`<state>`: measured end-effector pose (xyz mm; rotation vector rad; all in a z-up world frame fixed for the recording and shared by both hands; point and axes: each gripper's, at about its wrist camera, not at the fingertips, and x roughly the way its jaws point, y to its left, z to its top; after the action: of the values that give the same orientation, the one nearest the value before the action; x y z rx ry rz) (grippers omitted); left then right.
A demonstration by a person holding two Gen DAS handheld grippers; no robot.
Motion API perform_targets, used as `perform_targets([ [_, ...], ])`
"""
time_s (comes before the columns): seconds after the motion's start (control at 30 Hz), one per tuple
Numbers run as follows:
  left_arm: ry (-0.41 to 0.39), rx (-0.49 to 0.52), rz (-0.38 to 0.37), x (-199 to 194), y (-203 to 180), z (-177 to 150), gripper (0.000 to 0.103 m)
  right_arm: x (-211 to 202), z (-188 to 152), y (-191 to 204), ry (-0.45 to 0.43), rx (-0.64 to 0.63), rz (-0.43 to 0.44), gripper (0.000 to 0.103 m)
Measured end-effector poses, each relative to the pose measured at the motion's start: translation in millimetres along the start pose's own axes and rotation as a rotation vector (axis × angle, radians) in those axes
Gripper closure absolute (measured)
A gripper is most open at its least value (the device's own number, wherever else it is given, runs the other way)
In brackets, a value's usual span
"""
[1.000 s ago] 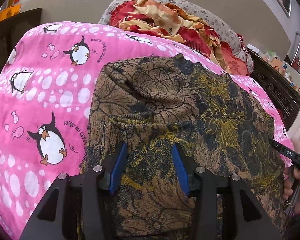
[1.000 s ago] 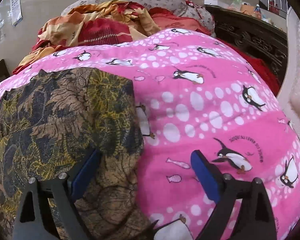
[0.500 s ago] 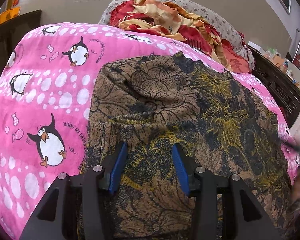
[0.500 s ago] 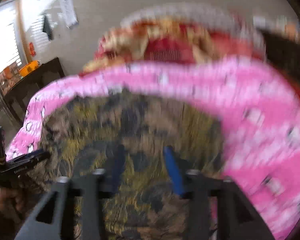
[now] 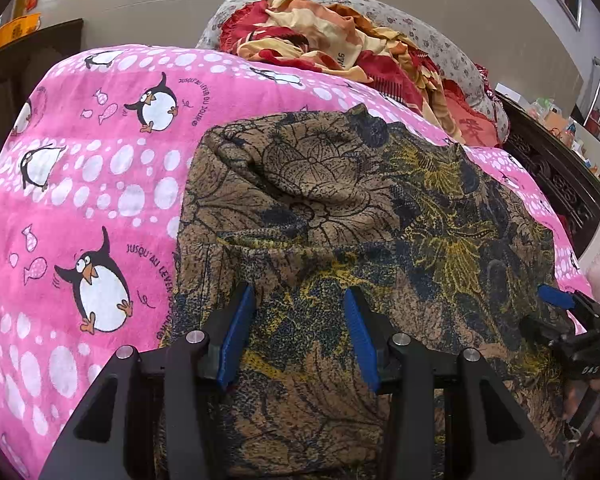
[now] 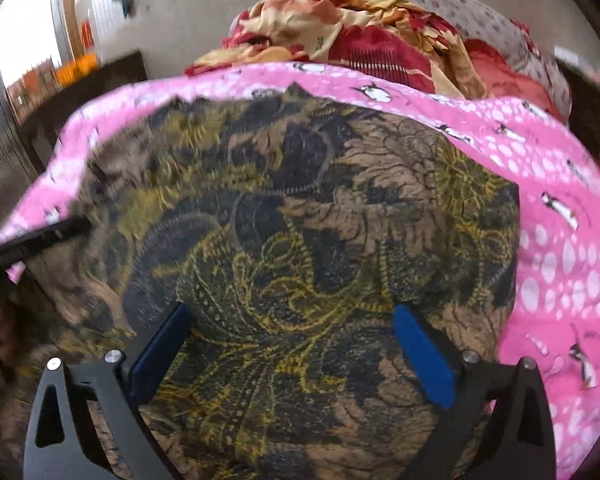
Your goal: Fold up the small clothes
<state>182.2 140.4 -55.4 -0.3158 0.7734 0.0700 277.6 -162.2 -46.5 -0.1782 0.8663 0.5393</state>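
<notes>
A brown garment [image 5: 340, 200] with yellow and dark blue flower print lies spread on a pink penguin blanket [image 5: 100, 160]. My left gripper [image 5: 298, 336] hovers over the garment's near edge. Its blue pads stand partly apart and open, with the cloth lying flat beneath them, not pinched. In the right wrist view the same garment [image 6: 300, 200] fills the middle. My right gripper [image 6: 292, 316] is above it with its jaws opening wide, and only flat cloth shows below the gap. One blue pad of the right gripper [image 5: 556, 300] shows at the right edge of the left wrist view.
A heap of red and orange bedding [image 5: 340, 48] and a spotted grey pillow lie at the far end. A dark carved bed frame [image 5: 552, 168] runs along the right. Dark furniture [image 5: 32, 52] stands at the left. The pink blanket [image 6: 560, 220] continues to the garment's right.
My right gripper swung left from the garment's edge and pink blanket to over the garment's middle. Its jaws narrowed, then spread wide. The left gripper has not moved.
</notes>
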Motion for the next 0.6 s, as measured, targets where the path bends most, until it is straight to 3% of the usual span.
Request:
perform_targets([
  [0.13, 0.001, 0.007, 0.003, 0, -1, 0, 0.074, 5, 1, 14, 0.027, -0.058, -0.075, 0.000],
  [0.27, 0.009, 0.038, 0.013, 1, -6, 0, 0.067, 6, 0, 14, 0.027, -0.065, -0.091, 0.000],
  [0.43, 0.027, 0.093, 0.000, 4, -17, 2, 0.045, 7, -2, 12, 0.021, -0.057, -0.083, 0.000],
  [0.6, 0.048, 0.156, 0.048, 10, -29, 0, 0.039, 8, -2, 13, 0.023, -0.061, -0.088, 0.000],
])
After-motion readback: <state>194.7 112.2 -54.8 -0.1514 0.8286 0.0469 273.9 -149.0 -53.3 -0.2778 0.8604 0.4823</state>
